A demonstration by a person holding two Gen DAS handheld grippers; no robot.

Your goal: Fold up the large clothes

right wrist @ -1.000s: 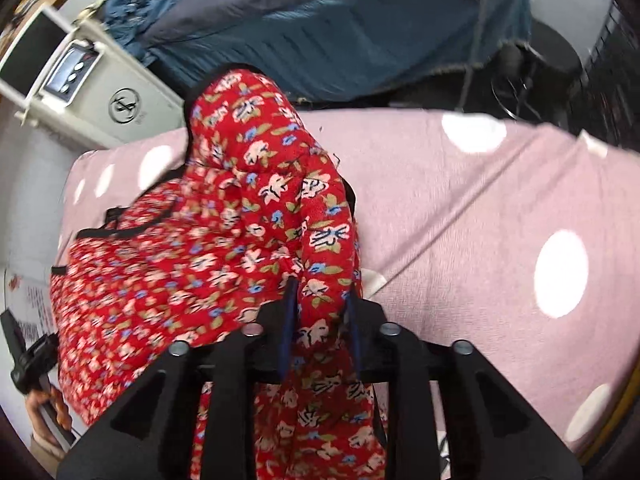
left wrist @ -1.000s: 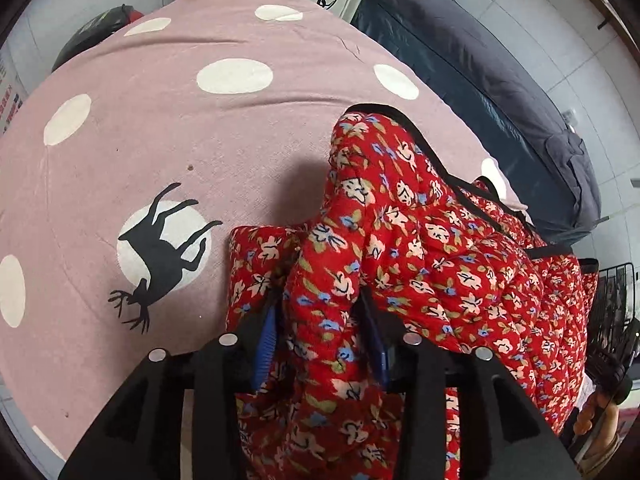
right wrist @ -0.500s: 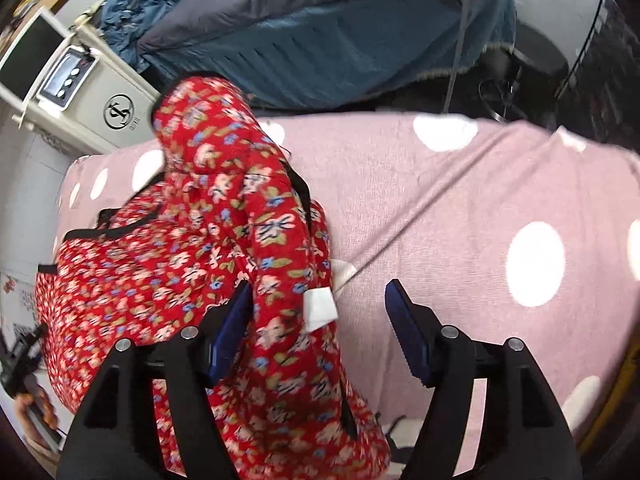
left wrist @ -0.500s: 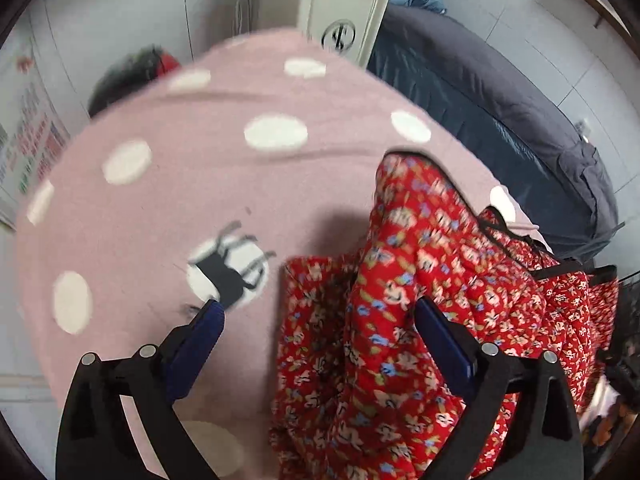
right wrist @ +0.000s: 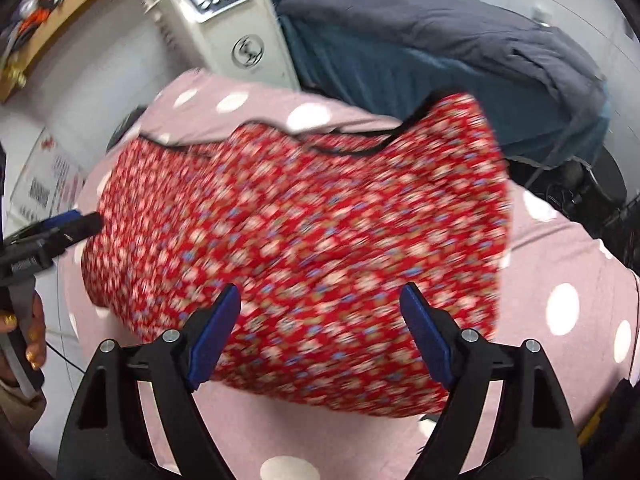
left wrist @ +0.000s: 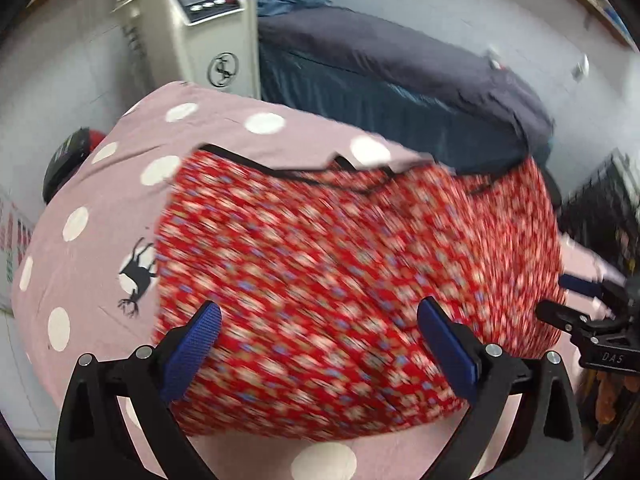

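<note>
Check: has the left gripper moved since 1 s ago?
Yes. The left gripper let go of the red garment and pulled up and back: the deer print on the pink spread now looks smaller and farther off.

Motion smears the red floral garment (left wrist: 352,280) in both wrist views, so its flowers read only as pale blotches and its folds cannot be traced. It hides much of the pink polka-dot cover (left wrist: 100,184) beneath. The deer print (left wrist: 138,276) is partly tucked under the cloth's edge. The other gripper's (right wrist: 48,236) body runs off the frame's left side.
</note>
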